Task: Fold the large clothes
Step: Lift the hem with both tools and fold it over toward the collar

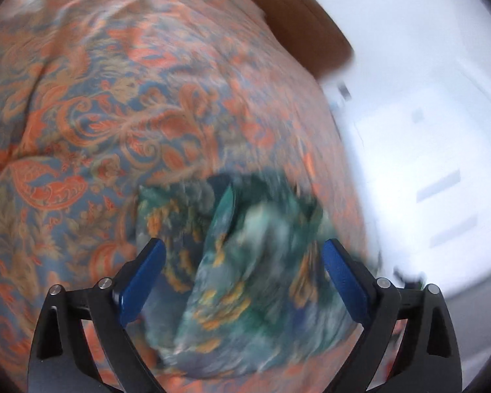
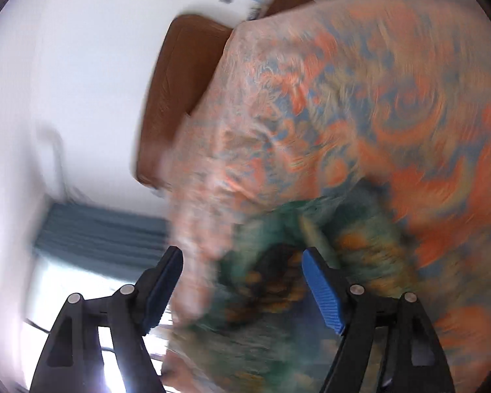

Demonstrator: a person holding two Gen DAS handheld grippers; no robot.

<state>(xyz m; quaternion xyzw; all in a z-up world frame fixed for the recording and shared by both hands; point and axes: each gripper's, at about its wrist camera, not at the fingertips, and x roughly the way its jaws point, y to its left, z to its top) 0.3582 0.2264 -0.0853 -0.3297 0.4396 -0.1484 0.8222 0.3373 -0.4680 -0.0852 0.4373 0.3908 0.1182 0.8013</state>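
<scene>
A green and teal garment (image 1: 219, 294) with orange flowers lies bunched on a bed covered by an orange and blue paisley spread (image 1: 114, 98). In the left wrist view my left gripper (image 1: 244, 245) stands open, its blue pads wide apart with the garment below and between them, not pressed. In the right wrist view the same garment (image 2: 278, 281) sits at the spread's (image 2: 376, 98) edge. My right gripper (image 2: 242, 252) is open too, the cloth lying between its pads without being pinched. Both views are blurred.
A brown wooden headboard (image 1: 311, 26) stands behind the bed, also visible as the headboard (image 2: 180, 82) in the right wrist view. White wall and cabinet (image 1: 425, 163) lie to the right. A blue curtain (image 2: 98, 229) hangs over a bright window (image 2: 65, 294).
</scene>
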